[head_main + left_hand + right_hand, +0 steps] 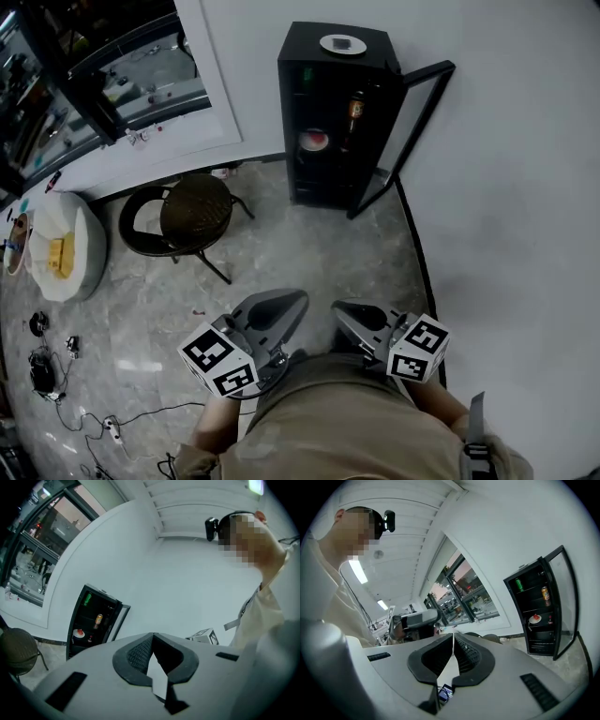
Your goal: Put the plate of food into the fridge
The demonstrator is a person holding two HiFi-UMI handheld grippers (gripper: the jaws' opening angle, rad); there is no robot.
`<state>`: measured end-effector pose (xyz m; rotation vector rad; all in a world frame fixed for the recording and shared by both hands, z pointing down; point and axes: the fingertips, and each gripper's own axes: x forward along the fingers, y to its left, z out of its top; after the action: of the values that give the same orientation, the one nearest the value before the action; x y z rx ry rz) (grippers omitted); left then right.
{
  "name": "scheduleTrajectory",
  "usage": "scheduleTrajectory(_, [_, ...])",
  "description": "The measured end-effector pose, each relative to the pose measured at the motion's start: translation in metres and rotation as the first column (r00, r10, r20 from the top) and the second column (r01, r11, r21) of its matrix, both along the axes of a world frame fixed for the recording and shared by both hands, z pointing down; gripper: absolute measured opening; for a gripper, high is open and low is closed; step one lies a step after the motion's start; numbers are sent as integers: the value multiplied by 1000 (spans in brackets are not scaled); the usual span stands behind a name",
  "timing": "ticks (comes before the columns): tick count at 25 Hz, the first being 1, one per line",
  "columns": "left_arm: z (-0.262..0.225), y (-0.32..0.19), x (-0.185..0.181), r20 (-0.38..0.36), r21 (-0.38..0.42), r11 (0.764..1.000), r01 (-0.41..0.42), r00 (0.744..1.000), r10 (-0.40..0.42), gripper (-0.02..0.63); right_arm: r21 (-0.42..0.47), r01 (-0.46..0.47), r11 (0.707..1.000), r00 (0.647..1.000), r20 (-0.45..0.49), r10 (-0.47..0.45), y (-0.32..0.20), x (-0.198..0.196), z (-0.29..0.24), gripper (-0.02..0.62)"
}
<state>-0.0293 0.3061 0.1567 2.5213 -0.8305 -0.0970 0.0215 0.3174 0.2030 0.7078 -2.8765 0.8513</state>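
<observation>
The black fridge [323, 112] stands against the far wall with its glass door [412, 122] swung open to the right. A plate of food [313, 141] rests on a middle shelf inside, also visible as the plate [78, 633] and the plate [535, 618] in the gripper views. A can [354, 108] stands on the shelf above. Both grippers are far from the fridge, close to the person's body. My left gripper [302, 298] is shut and empty, jaw tips meeting [152, 634]. My right gripper [337, 307] is also shut with nothing in it [453, 634].
Another small plate [343, 43] lies on the fridge top. A round wicker chair [192, 211] stands on the marble floor left of the fridge. A white pouffe [66, 248] and cables [56, 375] lie at far left. A white wall [525, 187] runs along the right.
</observation>
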Motion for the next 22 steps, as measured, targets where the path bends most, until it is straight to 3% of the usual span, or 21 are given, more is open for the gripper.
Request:
scheduleTrajectory(5, [-7, -28, 16, 18, 1, 999, 37, 999, -37, 9, -8, -6, 1000, 1000, 12, 6, -27, 18, -4, 23])
scheduleTrajectory(12, [1, -51, 59, 48, -37, 999, 26, 999, -24, 9, -81, -37, 996, 999, 29, 39, -55, 59, 7, 23])
scheduleTrajectory(22, [-4, -82, 113, 153, -6, 999, 42, 987, -41, 9, -107, -38, 994, 995, 93, 48, -85, 119, 16, 23])
